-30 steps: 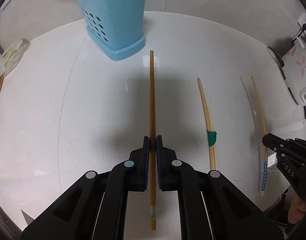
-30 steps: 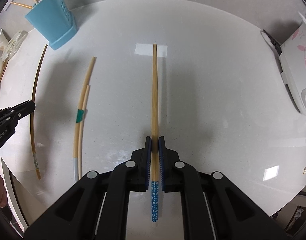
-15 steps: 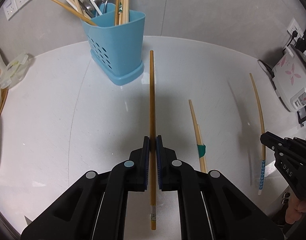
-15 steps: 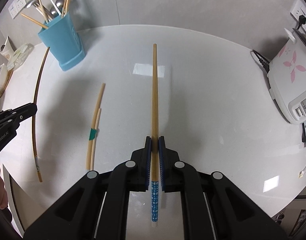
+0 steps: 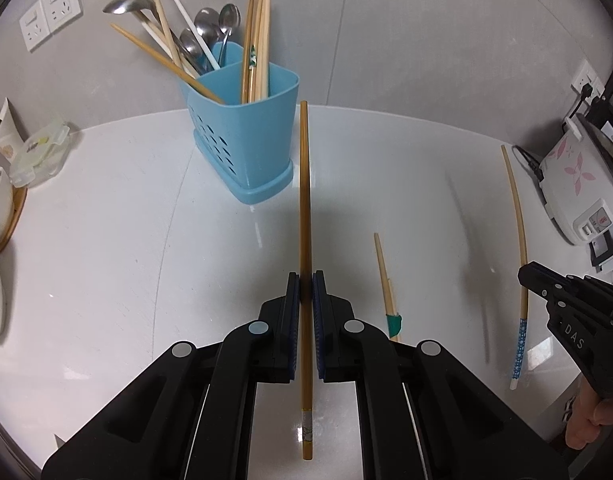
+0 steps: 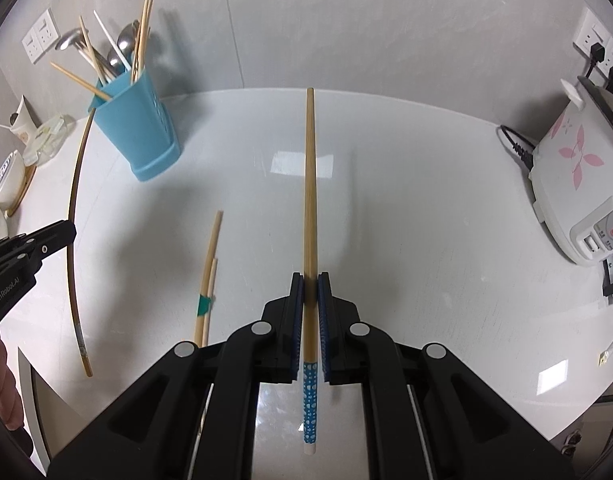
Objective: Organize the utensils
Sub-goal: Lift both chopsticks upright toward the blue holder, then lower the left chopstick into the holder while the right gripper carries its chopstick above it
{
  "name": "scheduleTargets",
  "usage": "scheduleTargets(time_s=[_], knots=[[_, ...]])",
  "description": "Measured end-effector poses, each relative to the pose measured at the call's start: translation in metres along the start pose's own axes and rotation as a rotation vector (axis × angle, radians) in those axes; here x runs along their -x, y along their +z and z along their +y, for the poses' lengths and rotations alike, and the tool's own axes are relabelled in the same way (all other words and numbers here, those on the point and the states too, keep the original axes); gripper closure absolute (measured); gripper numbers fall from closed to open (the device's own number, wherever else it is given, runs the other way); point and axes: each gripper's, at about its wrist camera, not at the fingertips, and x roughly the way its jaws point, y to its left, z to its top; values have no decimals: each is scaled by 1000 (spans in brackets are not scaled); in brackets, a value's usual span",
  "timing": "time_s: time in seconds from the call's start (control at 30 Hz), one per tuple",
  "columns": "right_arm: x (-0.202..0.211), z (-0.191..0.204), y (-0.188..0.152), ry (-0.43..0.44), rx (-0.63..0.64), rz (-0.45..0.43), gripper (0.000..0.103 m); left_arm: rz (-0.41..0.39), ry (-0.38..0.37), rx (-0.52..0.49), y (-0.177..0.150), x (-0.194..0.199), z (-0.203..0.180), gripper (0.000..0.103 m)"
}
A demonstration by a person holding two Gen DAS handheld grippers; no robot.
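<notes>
The white surface (image 5: 106,248) carried everything, its far edge meeting a grey wall. At its right side sat a white rice cooker (image 6: 574,184) with pink flower prints, its cord trailing toward the wall. Toward the back left stood the blue utensil holder (image 5: 246,136) — perforated on one side and already crowded with chopsticks, spoons (image 5: 210,36) and a ladle (image 5: 126,2). A clear lidded container (image 5: 40,152) and a paper cup (image 5: 2,132) lay at the far left.

The left tongs (image 5: 305,284) were clenched on a dark brown chopstick (image 5: 304,184), gripped past its middle, its tip pointing forward just to the right of the holder and its decorated end hanging back beneath the camera. The right tongs (image 6: 311,284) were clamped on a lighter chopstick with a blue dotted end (image 6: 309,184), held above the surface and aimed at the far edge, well right of the holder.

Between the two held sticks, a pair of pale chopsticks bound with green tape (image 6: 208,276) lay flat on the surface — its near end hidden under the tongs in both views.
</notes>
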Motion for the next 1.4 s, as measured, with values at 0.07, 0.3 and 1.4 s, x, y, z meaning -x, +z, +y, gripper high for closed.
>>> scheduleTargets(time_s=[0.07, 0.3, 1.4], knots=[[4, 0, 3, 2, -4, -16, 97, -12, -1, 1, 3, 4, 0, 97], [17, 2, 13, 12, -20, -66, 97, -64, 4, 6, 13, 21, 5, 97], [87, 70, 116, 26, -64, -343, 97, -385, -67, -6, 114, 97, 63, 97]])
